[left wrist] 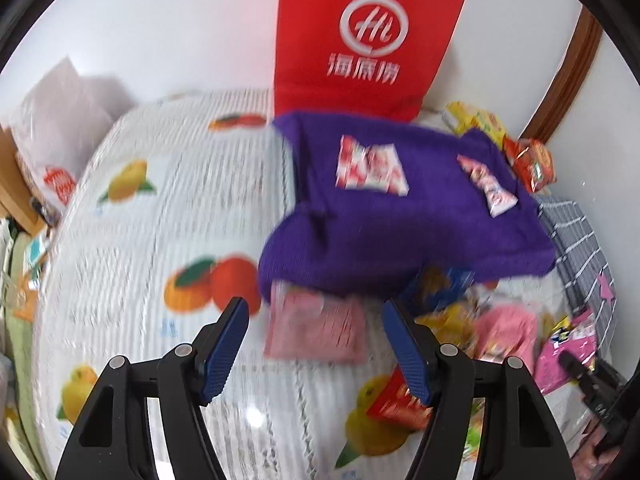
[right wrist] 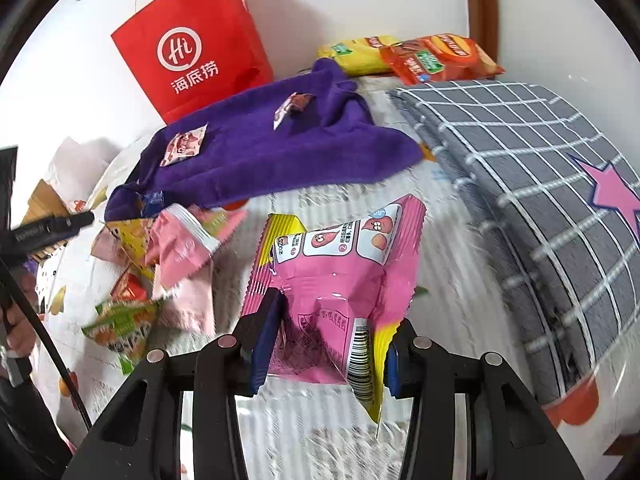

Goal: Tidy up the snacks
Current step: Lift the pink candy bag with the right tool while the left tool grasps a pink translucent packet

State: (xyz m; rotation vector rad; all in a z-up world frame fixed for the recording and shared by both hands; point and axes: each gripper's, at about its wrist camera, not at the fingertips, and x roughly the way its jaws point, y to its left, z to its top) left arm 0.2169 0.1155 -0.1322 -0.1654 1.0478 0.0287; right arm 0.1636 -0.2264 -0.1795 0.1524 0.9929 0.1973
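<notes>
My left gripper [left wrist: 316, 312] is open and empty above the fruit-print tablecloth [left wrist: 168, 216], just short of a pale pink snack packet [left wrist: 316, 332]. My right gripper [right wrist: 334, 320] is shut on a bright pink and yellow snack packet [right wrist: 332, 264] and holds it above the table. A purple towel [left wrist: 404, 208] lies ahead with two red-and-white packets on it [left wrist: 370, 170]; it also shows in the right wrist view [right wrist: 260, 152]. A pile of mixed snack packets [right wrist: 160, 256] lies to the left of the right gripper.
A red paper bag [left wrist: 360, 36] stands against the white wall behind the towel. A grey checked mat [right wrist: 520, 184] lies on the right. Yellow and orange packets [right wrist: 412, 56] lie at the far edge. White bags [left wrist: 60, 128] sit at far left.
</notes>
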